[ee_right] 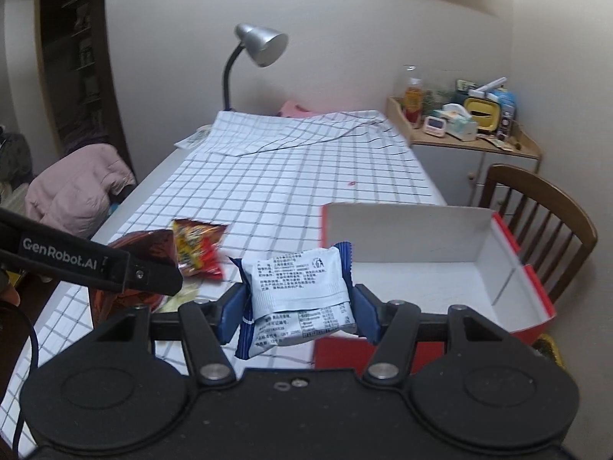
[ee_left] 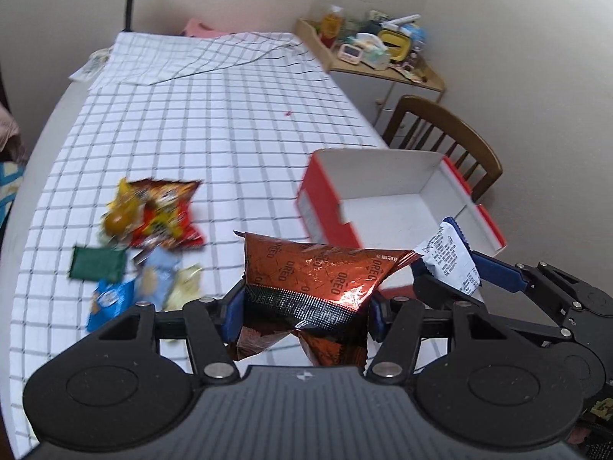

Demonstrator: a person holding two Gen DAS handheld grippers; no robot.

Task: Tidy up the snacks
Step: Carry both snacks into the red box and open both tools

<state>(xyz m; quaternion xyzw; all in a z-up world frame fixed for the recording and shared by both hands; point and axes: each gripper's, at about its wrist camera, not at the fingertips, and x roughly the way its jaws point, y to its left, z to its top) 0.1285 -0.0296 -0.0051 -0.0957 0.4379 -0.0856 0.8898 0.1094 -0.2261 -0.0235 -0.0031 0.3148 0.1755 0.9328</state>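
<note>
My left gripper [ee_left: 306, 306] is shut on a shiny copper Oreo packet [ee_left: 322, 272] and holds it above the table, just left of the box. My right gripper [ee_right: 297, 308] is shut on a white and blue snack packet [ee_right: 297, 291] near the box's front left corner; it also shows in the left wrist view [ee_left: 452, 258]. The red box with a white inside [ee_left: 402, 203] [ee_right: 421, 268] stands open at the right with nothing in it. Several loose snacks lie at the left: a red and yellow chip bag [ee_left: 157, 214] [ee_right: 199, 247], a green packet [ee_left: 97, 264] and blue packets [ee_left: 111, 299].
The table has a white checked cloth [ee_left: 214, 126]. A wooden chair [ee_left: 444, 138] stands behind the box. A desk lamp [ee_right: 253, 57] stands at the far end. A cluttered side cabinet [ee_right: 471, 130] sits at the far right. A pink jacket [ee_right: 76, 188] lies left of the table.
</note>
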